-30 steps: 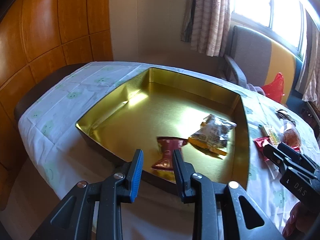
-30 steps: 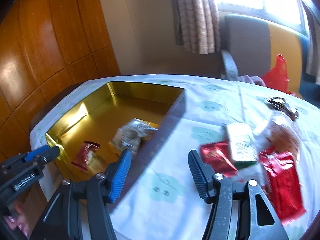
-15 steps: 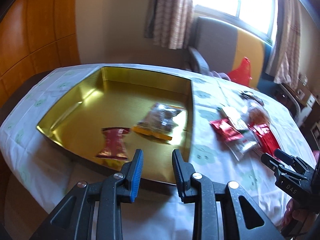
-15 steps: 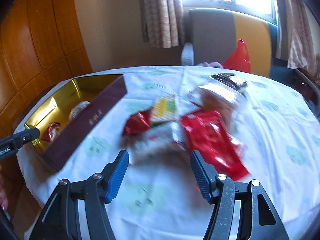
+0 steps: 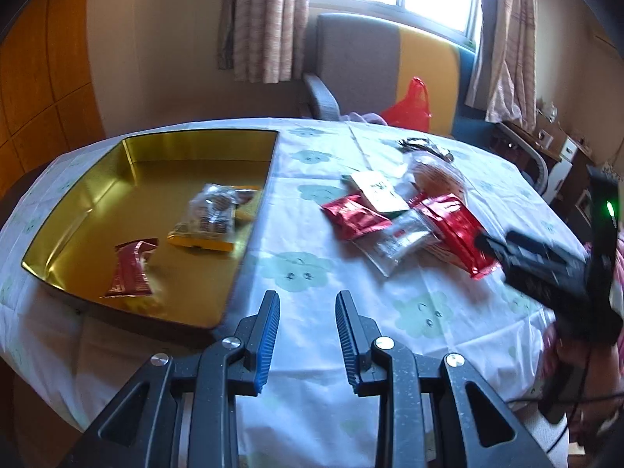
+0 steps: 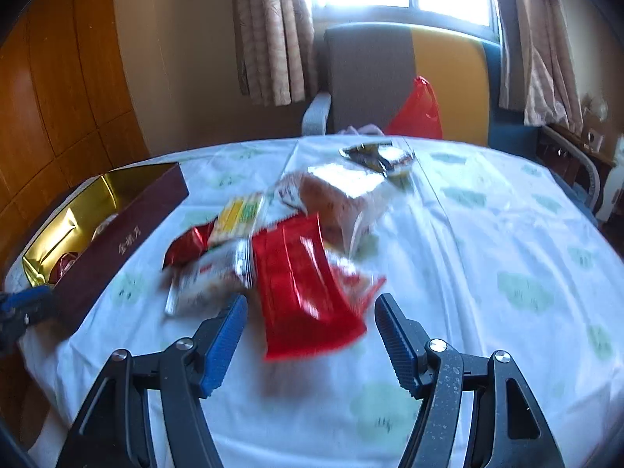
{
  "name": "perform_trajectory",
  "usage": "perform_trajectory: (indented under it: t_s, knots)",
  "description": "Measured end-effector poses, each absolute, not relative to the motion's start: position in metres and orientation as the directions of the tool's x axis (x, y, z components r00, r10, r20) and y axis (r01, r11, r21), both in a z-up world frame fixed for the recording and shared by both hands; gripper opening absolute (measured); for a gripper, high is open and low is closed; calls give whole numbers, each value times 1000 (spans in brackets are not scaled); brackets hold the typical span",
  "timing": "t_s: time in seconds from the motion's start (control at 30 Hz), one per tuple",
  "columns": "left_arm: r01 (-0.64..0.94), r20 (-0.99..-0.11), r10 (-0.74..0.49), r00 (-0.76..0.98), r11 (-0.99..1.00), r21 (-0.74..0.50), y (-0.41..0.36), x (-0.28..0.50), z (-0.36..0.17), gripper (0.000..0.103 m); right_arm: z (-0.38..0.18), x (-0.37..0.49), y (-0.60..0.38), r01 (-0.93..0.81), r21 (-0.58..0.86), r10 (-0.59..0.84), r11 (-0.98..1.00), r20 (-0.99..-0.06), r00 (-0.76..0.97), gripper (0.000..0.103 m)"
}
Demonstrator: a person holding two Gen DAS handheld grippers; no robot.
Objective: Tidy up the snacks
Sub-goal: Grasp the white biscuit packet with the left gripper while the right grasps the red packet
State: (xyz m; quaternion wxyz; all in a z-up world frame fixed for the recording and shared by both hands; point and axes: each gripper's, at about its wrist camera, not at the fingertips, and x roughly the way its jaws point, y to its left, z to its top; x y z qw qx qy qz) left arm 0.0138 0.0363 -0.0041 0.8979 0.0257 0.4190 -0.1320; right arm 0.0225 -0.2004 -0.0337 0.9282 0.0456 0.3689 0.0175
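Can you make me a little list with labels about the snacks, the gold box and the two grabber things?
box: gold tin on the flowered tablecloth
snacks in box: two, a small red packet and a clear packet
snacks outside: a loose pile, with a big red packet nearest
left gripper: open, holding nothing
right gripper: open wide, its jaws either side of the big red packet's near end, not gripping it

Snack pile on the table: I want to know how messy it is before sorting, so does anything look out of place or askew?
Yes. Several packets overlap crookedly in a heap on the tablecloth, the long red packet slanting on top, while only two snacks lie in the gold tray. Nothing looks spilled or torn.
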Motion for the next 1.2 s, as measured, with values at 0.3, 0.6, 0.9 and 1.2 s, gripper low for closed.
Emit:
perform_trajectory:
  t_s: [0.3, 0.6, 0.9, 1.2]
  knots:
    - [283, -781, -218, 586, 958, -55, 29, 10, -10, 30, -58, 66, -176, -102, -100, -3, 990, -733, 680, 64]
    - [319, -797, -232, 558, 946, -52, 14, 18, -20, 30, -57, 47, -198, -26, -40, -9, 999, -686, 728, 40]
    - [425, -823, -278, 496, 904, -49, -25, 45, -33, 30, -66, 23, -254, 210, 149, -56, 966, -675, 735, 38]
    - [525, -844, -303, 442, 851, -31, -64, 90, -52, 35, -79, 19, -275, 229, 307, 41, 924, -674, 738, 40]
